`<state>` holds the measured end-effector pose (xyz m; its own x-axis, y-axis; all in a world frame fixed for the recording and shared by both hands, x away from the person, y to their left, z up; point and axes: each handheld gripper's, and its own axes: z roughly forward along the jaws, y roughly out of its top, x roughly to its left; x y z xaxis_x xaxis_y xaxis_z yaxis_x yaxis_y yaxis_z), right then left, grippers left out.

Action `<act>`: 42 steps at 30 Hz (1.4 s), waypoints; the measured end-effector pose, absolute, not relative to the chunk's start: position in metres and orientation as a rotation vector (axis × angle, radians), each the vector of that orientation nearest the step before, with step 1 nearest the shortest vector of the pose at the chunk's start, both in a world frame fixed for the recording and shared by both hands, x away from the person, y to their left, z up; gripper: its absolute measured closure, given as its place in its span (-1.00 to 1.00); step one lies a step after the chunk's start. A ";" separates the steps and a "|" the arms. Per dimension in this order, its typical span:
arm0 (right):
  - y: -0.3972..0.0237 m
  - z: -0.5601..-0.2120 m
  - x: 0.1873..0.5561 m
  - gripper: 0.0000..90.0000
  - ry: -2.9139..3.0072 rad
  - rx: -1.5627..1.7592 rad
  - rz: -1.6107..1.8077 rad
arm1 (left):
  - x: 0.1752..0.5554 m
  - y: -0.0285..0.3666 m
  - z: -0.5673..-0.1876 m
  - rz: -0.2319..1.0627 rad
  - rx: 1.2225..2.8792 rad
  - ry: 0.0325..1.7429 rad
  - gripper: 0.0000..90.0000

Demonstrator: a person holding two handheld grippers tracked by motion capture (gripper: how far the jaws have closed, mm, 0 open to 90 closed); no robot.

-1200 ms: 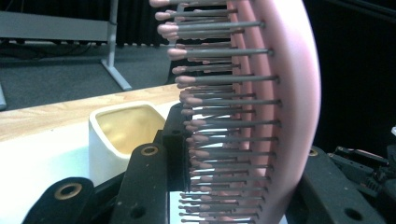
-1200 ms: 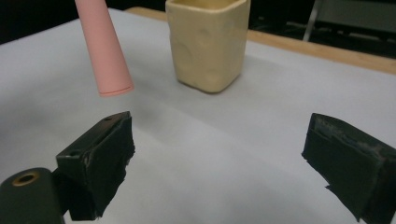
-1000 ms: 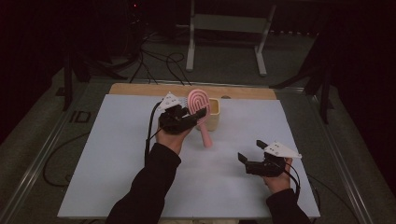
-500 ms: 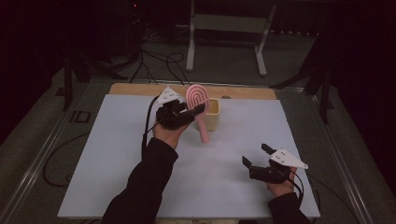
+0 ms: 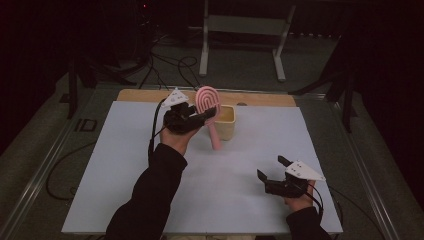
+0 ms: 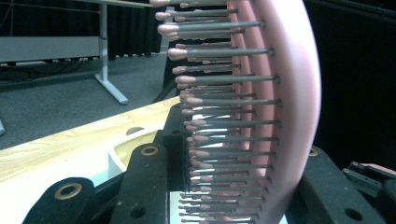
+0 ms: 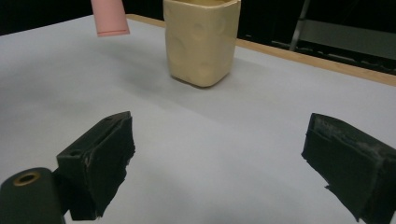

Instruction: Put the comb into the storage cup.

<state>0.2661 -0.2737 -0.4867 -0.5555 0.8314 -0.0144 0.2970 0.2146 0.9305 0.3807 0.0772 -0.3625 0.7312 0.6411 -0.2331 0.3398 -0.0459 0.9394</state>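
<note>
1. The left gripper [image 5: 206,116] is held above the far middle of the white table [image 5: 115,165]. Its black jaws are clamped on a pink hairbrush [image 5: 209,102], gripping it at the lower part of the head.
2. The pink hairbrush stands nearly upright in that grip, its oval head on top and its handle slanting down toward the person. The handle's end hangs just above the table surface, in front of the cup.
3. In the left gripper view the brush head [image 6: 285,93] is a curved pink pad set with rows of thin grey bristles, each one tipped with a small pink ball. The bristles sit between the two jaws.
4. A cream cup [image 5: 226,121] with squared sides and shallow round dimples stands just right of the brush, close behind its handle. In the right gripper view the cup [image 7: 201,42] is upright.
5. The right gripper [image 5: 272,172] rests low near the table's front right, well apart from the brush. Its jaws stand wide apart with nothing between them.
</note>
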 end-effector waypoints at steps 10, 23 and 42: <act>-0.275 -0.488 0.267 -0.81 1.968 1.048 1.335 | 0.390 0.079 -0.356 0.305 1.648 0.805 0.44; -0.274 -0.488 0.266 -0.81 1.973 1.053 1.339 | 0.399 0.073 -0.342 0.347 1.671 0.787 0.44; -0.275 -0.489 0.267 -0.81 1.972 1.062 1.344 | 0.416 0.066 -0.328 0.391 1.676 0.797 0.44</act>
<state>0.2672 -0.2753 -0.4891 -0.5555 0.8315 0.0087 0.3120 0.1987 0.9291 0.4159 0.0663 -0.3284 0.7109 0.6854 -0.1576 0.2946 -0.0867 0.9517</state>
